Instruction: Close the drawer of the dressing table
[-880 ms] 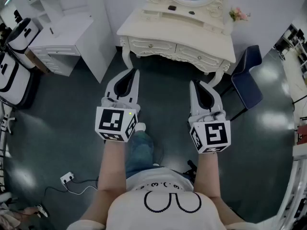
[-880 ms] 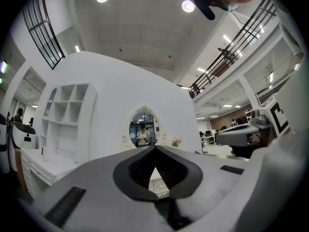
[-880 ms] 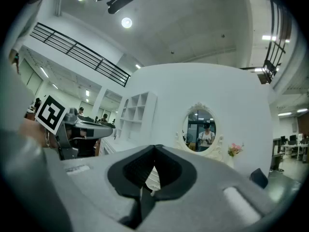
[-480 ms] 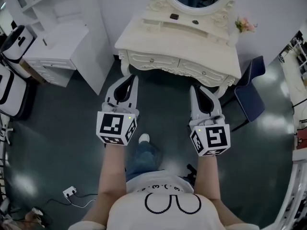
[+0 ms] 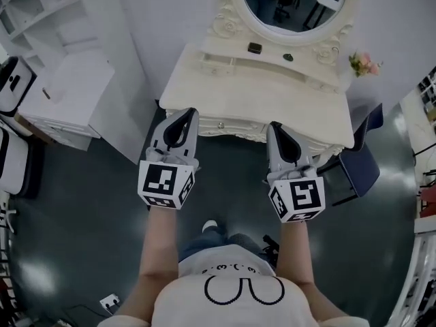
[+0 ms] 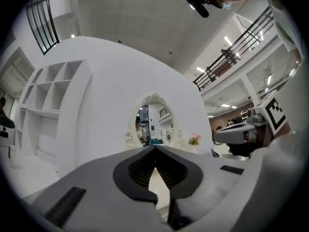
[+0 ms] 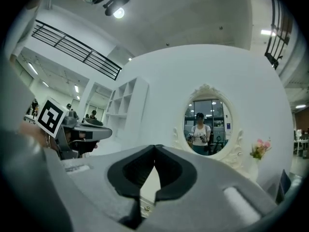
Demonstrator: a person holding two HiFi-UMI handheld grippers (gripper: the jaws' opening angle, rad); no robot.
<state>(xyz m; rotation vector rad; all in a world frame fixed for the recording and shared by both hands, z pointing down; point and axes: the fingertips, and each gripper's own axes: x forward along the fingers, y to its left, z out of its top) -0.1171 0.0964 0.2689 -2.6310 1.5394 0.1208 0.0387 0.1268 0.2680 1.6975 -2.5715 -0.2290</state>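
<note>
The cream dressing table point(image 5: 272, 101) with its oval mirror point(image 5: 293, 5) stands just ahead of me. Its carved drawer front point(image 5: 228, 126) with a small knob shows between my two grippers; I cannot tell whether a drawer stands out. My left gripper point(image 5: 189, 112) is shut and empty, its tip over the table's front left edge. My right gripper point(image 5: 274, 126) is also shut and empty, its tip at the front edge further right. In the left gripper view the jaws point(image 6: 154, 147) meet in front of the mirror point(image 6: 153, 122). The right gripper view shows the same closed jaws point(image 7: 154, 147).
A white shelf unit and desk point(image 5: 68, 80) stand to the left of the table. A dark blue chair point(image 5: 357, 172) is at its right, and pink flowers point(image 5: 364, 63) sit on the right corner. Small dark items point(image 5: 255, 47) lie under the mirror. A power strip point(image 5: 109, 302) lies on the floor.
The person has stepped toward the dressing table. Both grippers, still shut, now reach its front edge instead of hanging over the floor well short of it.
</note>
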